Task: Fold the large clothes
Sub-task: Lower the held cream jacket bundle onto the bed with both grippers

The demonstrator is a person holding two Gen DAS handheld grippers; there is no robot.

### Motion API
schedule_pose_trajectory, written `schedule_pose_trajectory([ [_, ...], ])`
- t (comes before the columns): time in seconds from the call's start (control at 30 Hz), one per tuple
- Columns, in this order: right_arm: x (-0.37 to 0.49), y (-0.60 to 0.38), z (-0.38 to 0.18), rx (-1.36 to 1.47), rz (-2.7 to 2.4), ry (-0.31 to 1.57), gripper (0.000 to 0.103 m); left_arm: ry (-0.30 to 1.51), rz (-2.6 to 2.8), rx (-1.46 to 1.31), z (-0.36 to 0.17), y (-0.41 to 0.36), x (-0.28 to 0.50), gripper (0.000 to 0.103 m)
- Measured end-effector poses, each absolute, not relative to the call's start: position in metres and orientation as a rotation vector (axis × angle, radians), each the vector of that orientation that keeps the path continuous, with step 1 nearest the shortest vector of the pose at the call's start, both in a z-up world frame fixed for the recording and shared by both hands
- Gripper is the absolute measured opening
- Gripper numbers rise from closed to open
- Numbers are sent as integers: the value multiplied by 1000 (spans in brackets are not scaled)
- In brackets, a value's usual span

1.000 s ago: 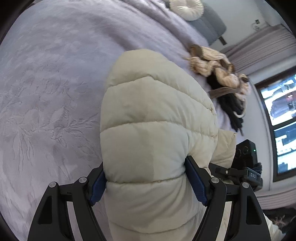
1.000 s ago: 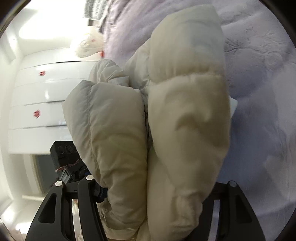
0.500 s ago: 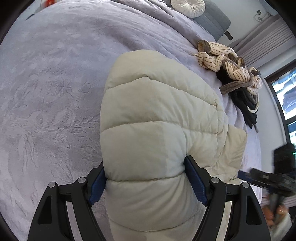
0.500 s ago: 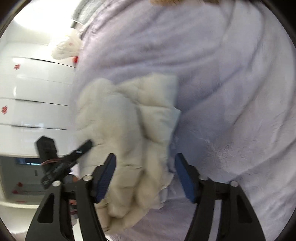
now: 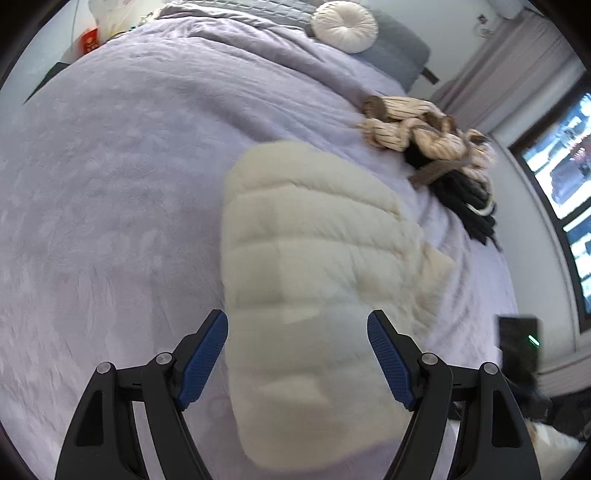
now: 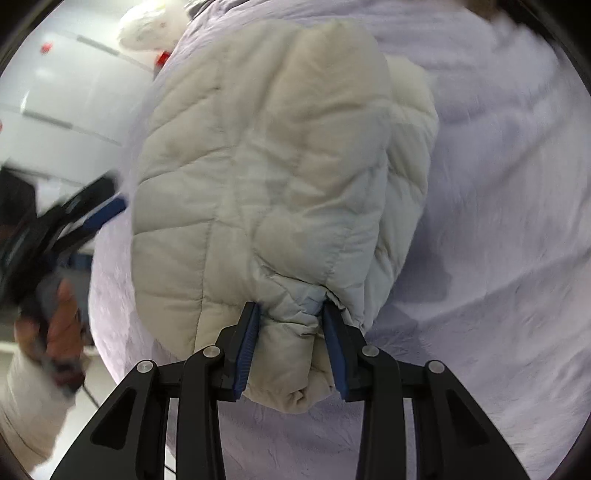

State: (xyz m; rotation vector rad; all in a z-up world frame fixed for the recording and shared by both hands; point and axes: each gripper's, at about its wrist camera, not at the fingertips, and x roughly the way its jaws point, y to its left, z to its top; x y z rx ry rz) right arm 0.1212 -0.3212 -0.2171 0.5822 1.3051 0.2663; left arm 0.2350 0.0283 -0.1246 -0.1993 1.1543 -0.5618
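At centre frame in both wrist views, a cream puffer jacket (image 5: 310,258) lies folded on the lavender bedspread (image 5: 110,184). Right gripper (image 6: 291,314): jaws have just been closing and now pinch a bunched edge of the jacket between the blue pads. Left gripper (image 5: 297,325): jaws apart, straddling the jacket, pads clear of the fabric. Upper right of the left view: striped garment (image 5: 417,129) over dark clothing (image 5: 469,210), apart from the jacket.

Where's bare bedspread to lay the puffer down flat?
Widest bare bedspread lies left of the puffer jacket, up to the round cushion. Crowded on its right: striped and black clothes pile near the window-side edge.
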Motion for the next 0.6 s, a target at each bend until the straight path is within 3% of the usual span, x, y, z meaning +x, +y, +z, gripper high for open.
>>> schedule_pose_trajectory([
  [0.4, 129, -326, -272, 661, 259, 1313, 37, 1241, -533, -68, -166, 0, 187, 78],
  [0.6, 138, -333, -262, 654, 260, 1327, 39, 1241, -518, -39, -172, -4, 186, 79],
])
